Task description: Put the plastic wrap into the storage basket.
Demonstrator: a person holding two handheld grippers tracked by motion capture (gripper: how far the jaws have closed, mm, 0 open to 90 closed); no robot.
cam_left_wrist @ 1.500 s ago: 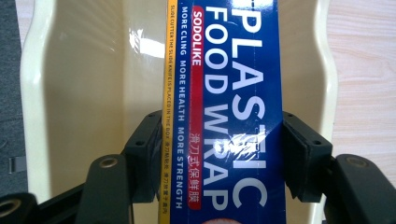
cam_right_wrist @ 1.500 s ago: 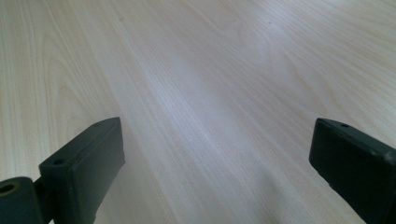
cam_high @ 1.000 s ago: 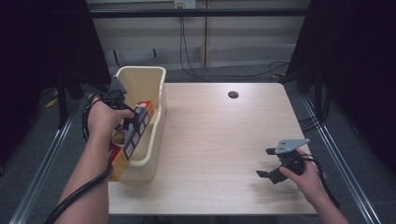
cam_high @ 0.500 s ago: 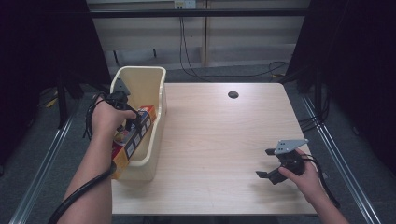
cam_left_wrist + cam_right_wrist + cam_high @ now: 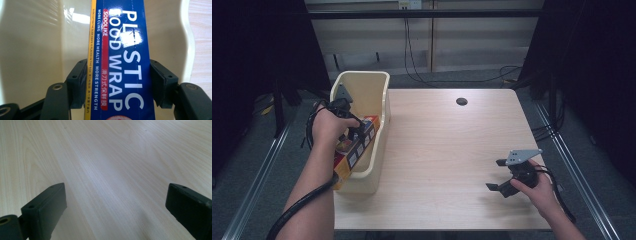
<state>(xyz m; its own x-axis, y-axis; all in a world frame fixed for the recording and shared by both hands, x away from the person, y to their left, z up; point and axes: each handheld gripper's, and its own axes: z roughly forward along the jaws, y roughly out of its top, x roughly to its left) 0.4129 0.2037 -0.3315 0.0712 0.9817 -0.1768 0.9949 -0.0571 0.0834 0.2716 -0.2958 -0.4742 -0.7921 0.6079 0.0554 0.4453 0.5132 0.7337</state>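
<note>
Plastic wrap box (image 5: 353, 150), long and narrow, blue face with yellow and red edges, sits tilted inside the cream bin (image 5: 382, 107) at the left edge of the table (image 5: 452, 145). Its lower end sticks out over the bin's near rim toward the person; its upper end leans up into the bin.

Left gripper (image 5: 354, 131) is clenched on the box, held by the left hand (image 5: 328, 127). In the left gripper view the two black jaws press both long sides of the box (image 5: 120, 65), pads (image 5: 163, 82) touching the cardboard, white "PLASTIC FOOD WRAP" lettering running between them. Cream bin wall (image 5: 37, 50) is behind and beside the box, a strip of wood table at the far right of that view.

Right gripper (image 5: 498, 175) sits near the table's front right corner, well apart from the bin, held by the right hand (image 5: 537, 190). Its jaws are spread wide, nothing between them. Grey three-cornered plate on top of it. Right gripper view: the two jaws wide apart, bare light wood tabletop (image 5: 112, 170) between them.

A dark round hole (image 5: 461, 101) sits in the tabletop near the far edge. Cables (image 5: 412, 55) run along the floor behind the table.
</note>
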